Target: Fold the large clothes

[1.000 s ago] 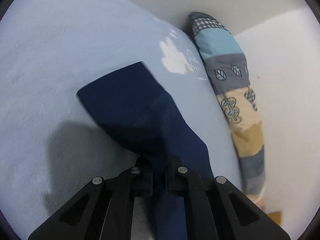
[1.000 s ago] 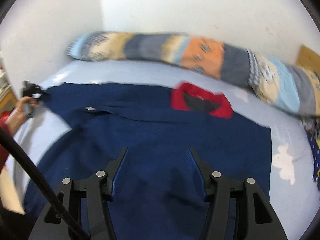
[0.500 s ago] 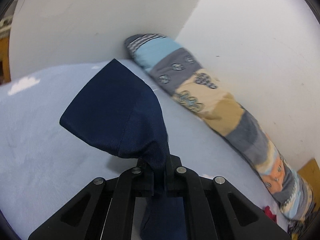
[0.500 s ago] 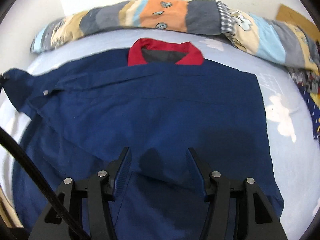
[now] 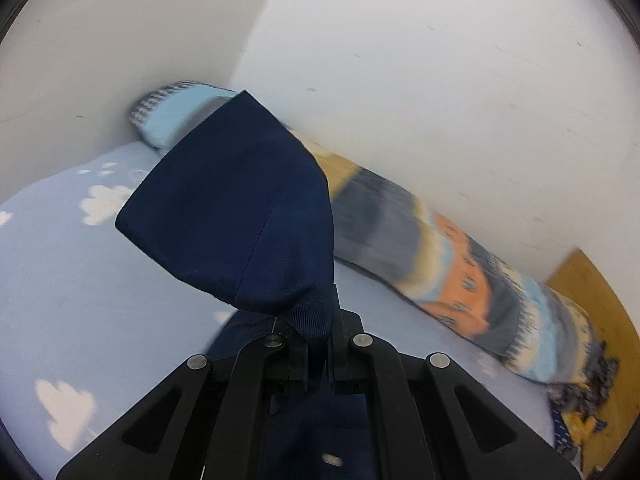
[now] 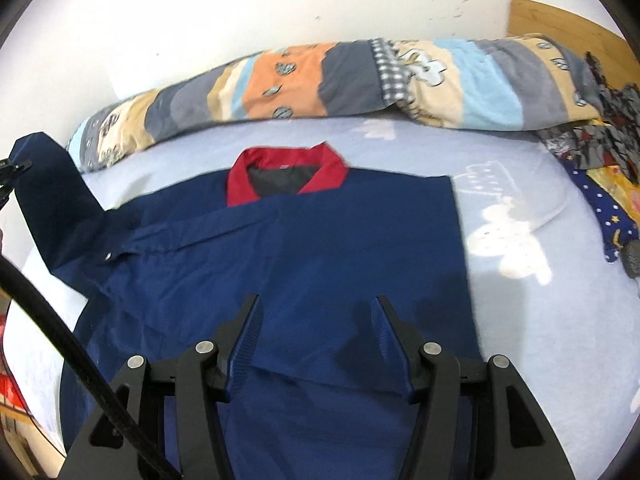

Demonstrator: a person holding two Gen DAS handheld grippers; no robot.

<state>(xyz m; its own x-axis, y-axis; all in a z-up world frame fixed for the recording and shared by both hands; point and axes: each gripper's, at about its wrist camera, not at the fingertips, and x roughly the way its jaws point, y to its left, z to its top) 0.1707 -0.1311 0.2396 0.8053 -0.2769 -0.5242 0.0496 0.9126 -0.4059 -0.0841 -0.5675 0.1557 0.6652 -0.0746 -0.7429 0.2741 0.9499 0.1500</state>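
**A:** so where's the shirt at right now?

**B:** the navy shirt (image 6: 312, 248) with the red collar (image 6: 286, 172) is spread on the light blue bedsheet (image 6: 532, 280), collar toward the patchwork bolster (image 6: 320, 76) along the wall. Its sleeve (image 5: 240, 216) on the left side is lifted off the bed.

**A:** who's got the sleeve?

**B:** left gripper (image 5: 320, 354). Fingers pressed together on the sleeve's cuff end, fabric flopping over the top of them.

**A:** and the other one?

**B:** right gripper (image 6: 316, 332) hangs over the shirt's lower body, fingers spread wide, nothing between them. Can't tell if the tips touch the cloth.

**A:** anything else around?

**B:** crumpled patterned clothes (image 6: 600, 128) at the far right by a wooden headboard (image 6: 560, 20).
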